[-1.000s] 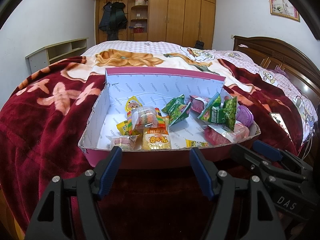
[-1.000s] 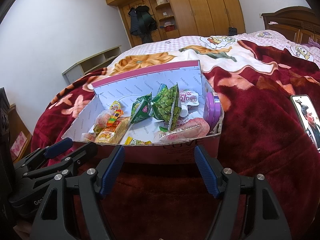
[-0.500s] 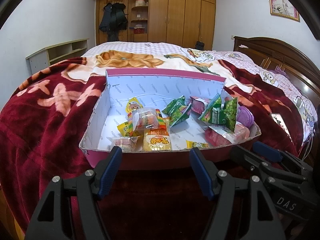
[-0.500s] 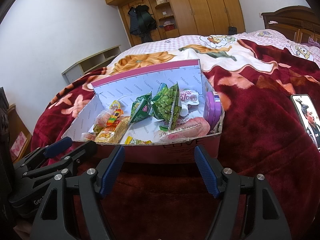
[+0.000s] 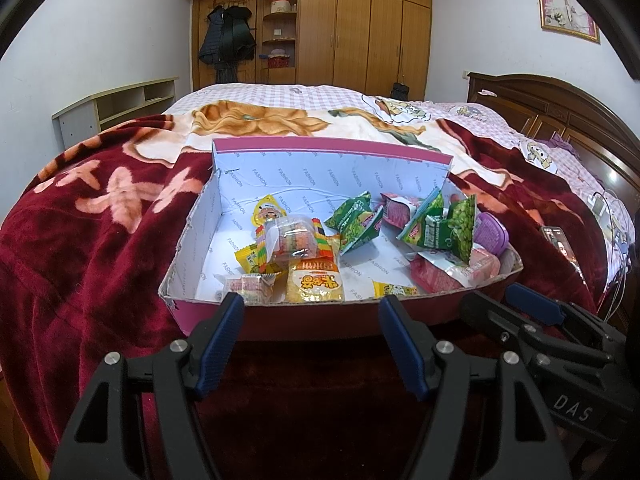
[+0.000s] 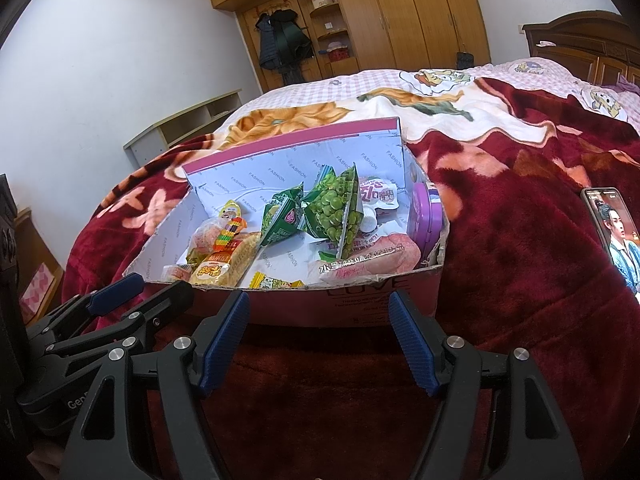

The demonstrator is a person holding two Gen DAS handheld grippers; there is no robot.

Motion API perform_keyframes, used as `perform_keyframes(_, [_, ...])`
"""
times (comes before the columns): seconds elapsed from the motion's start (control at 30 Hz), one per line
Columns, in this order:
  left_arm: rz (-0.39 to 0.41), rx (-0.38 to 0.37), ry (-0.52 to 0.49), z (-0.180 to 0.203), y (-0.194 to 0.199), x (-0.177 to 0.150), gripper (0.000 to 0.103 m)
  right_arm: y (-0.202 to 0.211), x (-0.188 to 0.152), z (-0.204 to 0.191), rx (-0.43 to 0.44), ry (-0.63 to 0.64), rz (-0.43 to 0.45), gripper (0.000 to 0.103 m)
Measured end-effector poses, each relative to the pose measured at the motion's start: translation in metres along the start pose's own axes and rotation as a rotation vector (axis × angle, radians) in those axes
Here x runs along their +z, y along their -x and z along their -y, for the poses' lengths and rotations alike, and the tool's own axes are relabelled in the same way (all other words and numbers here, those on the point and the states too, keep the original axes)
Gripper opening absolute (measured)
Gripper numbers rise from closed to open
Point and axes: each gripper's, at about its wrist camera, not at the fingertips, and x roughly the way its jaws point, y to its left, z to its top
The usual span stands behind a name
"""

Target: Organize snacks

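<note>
Nothing has shifted since a second ago: both grippers hover where they were, just short of the pink cardboard box with a white printed lining (image 5: 224, 196) that sits on the dark red fleece blanket (image 5: 80, 248). Left gripper (image 5: 312, 312) and right gripper (image 6: 320, 310) each have their blue-padded jaws spread with nothing between them. Inside the box lie the snacks: green pea packets (image 6: 332, 208), a yellow puffed-snack bag (image 5: 316, 284), pink wrapped packs (image 6: 372, 260) and a purple tub (image 5: 490, 234) at the right wall. A lit phone (image 6: 614, 226) rests on the blanket, well apart.
</note>
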Motion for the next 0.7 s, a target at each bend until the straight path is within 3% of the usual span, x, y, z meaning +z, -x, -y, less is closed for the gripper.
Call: perform_keyframes(0.7, [-0.010, -0.001, 0.012, -0.0046, -0.0003, -0.0034, 0.074, 0.0006, 0.0001, 0.0002, 0.000, 0.001, -0.001, 0.074])
